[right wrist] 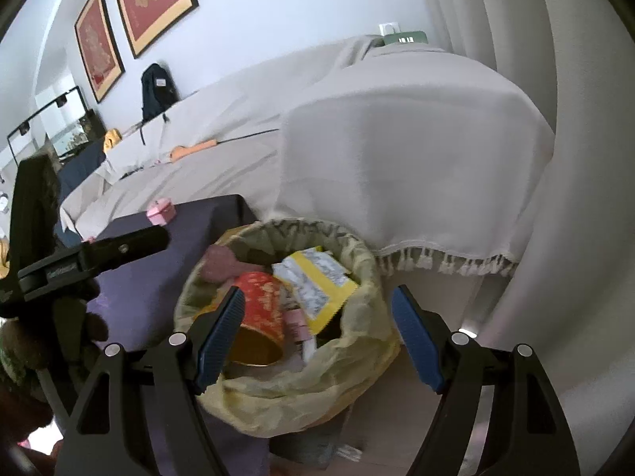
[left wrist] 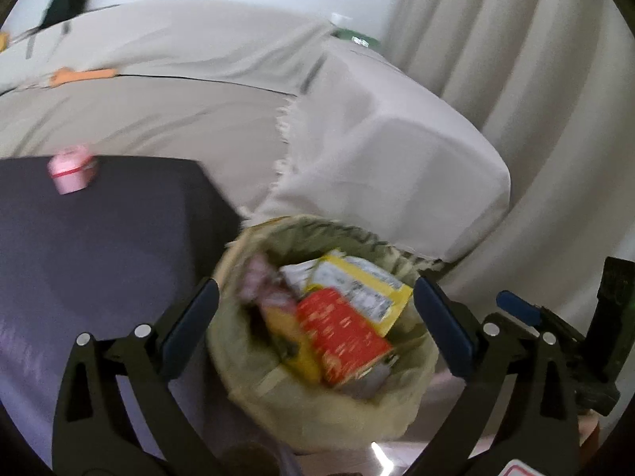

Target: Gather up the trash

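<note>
A trash bin lined with a pale yellow bag stands on the floor beside a purple-covered table. Inside lie a red patterned cup, a yellow and white wrapper and a pinkish packet. My left gripper is open and empty, hovering over the bin's mouth. My right gripper is open and empty, also over the bin. The right gripper's body shows at the right edge of the left wrist view; the left gripper's body shows at the left of the right wrist view.
The purple table carries a small pink box. A sofa under a beige cover stands behind the bin, with a black backpack on it. Curtains hang at the right.
</note>
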